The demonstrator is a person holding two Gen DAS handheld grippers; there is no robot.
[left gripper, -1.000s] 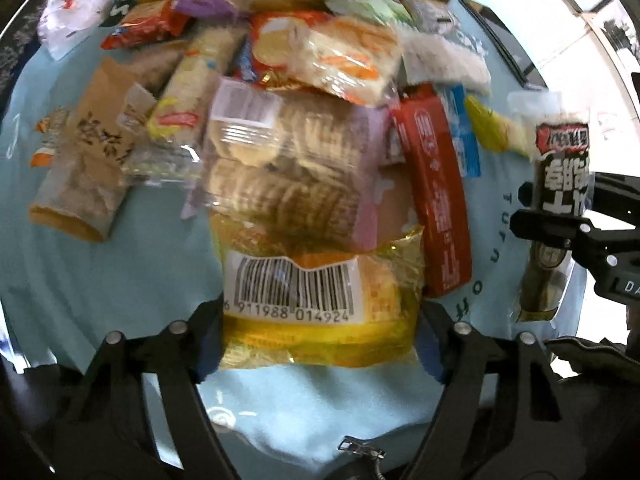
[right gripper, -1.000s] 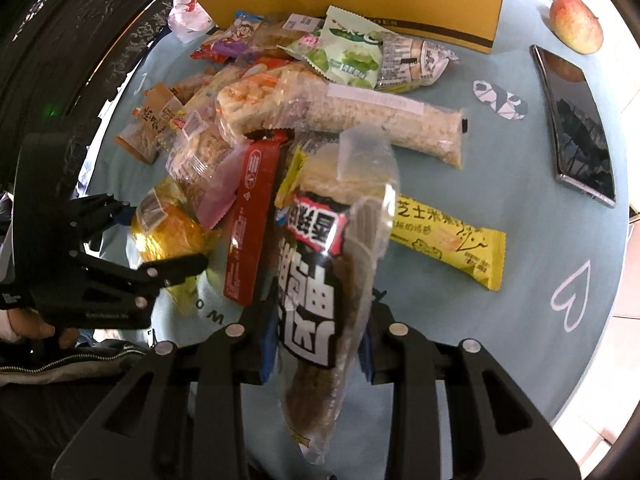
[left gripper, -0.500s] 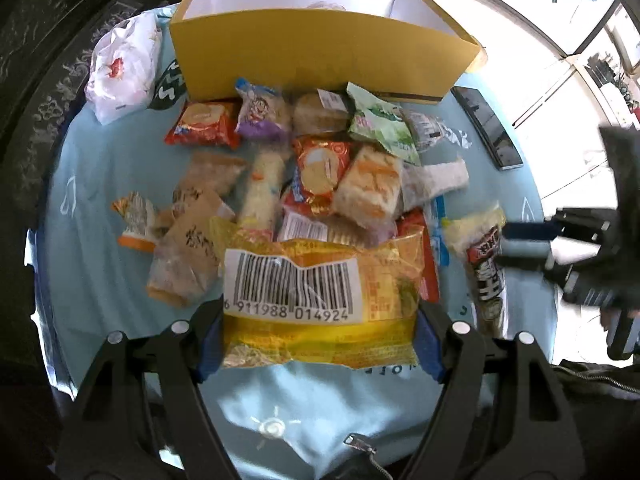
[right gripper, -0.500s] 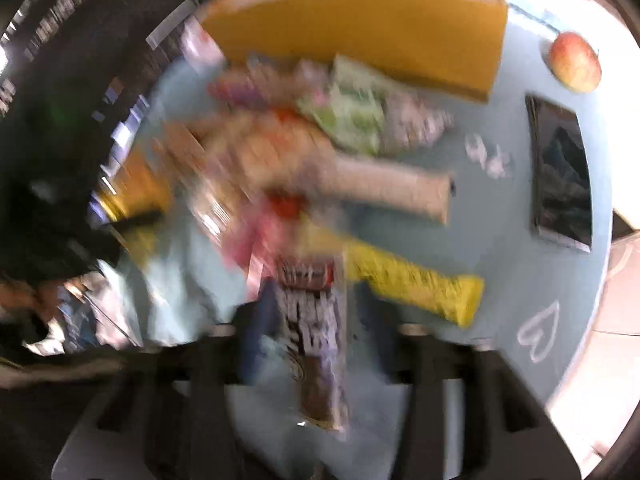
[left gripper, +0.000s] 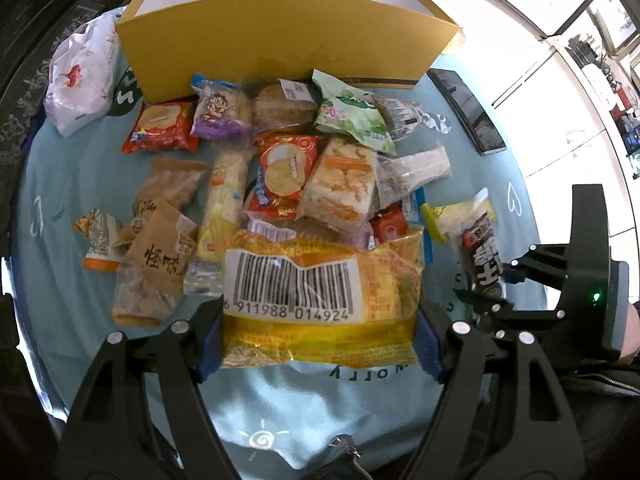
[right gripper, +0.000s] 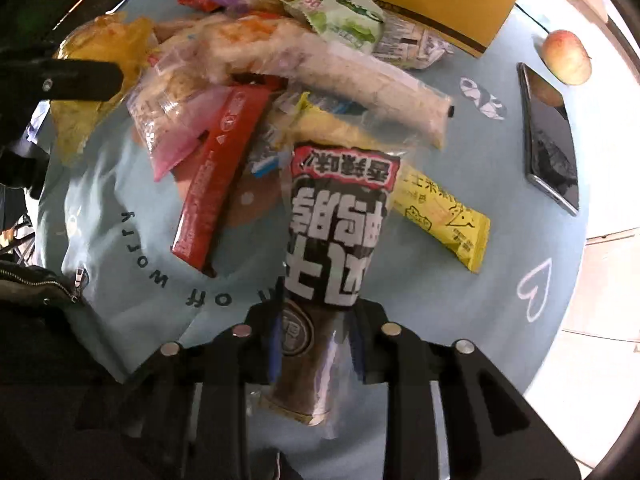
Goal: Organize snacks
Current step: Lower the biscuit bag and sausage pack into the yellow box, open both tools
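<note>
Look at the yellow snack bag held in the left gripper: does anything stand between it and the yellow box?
Yes. The yellow snack bag, clamped in the left gripper, has the pile of loose snack packets lying on the blue cloth between it and the yellow box. The space above the pile looks clear.

Snacks in my claws and heaped on the blue cloth

My left claw (left gripper: 320, 344) holds a crinkly yellow plastic snack bag with a white barcode label (left gripper: 316, 304), pads pressing its two ends, lifted above the pile. My right claw (right gripper: 316, 344) is closing on a long clear-and-black sleeve with bold white characters (right gripper: 334, 240), gripped near its lower end and pointing away from me. Beneath lie a long red foil bar (right gripper: 218, 176), a yellow wrapped bar (right gripper: 444, 216), a green-and-white pouch (left gripper: 352, 116) and a red round-biscuit packet (left gripper: 284, 176), all before an open yellow cardboard box (left gripper: 280, 44).
</note>
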